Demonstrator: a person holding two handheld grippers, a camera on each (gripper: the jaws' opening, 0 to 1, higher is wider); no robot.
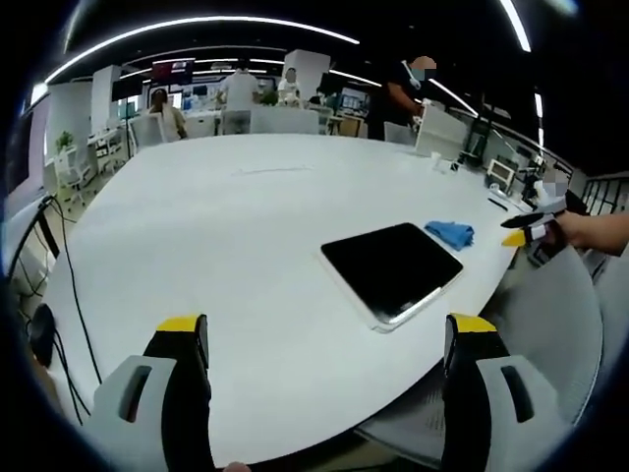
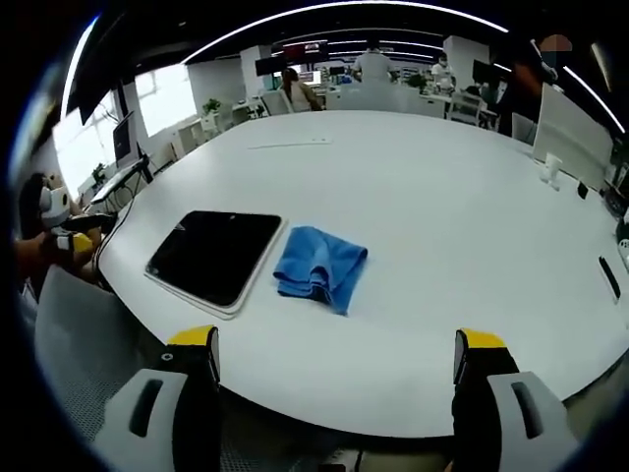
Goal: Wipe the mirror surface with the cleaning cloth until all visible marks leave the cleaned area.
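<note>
I hold both tongs wide apart with nothing between them: my left tongs and my right tongs hang at the edge of the white desk. The wiping is not yet begun, I judge. The blue cleaning cloth lies crumpled on the desk just beside the mirror, which lies flat near the edge. Marks on the mirror I cannot make out. A grey chair stands close, and people sit far behind; nothing blocks the cloth

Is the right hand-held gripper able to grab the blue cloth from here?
Probably yes. The right hand-held gripper is open, and the blue cloth lies just ahead on the bare white table, nothing between them.
</note>
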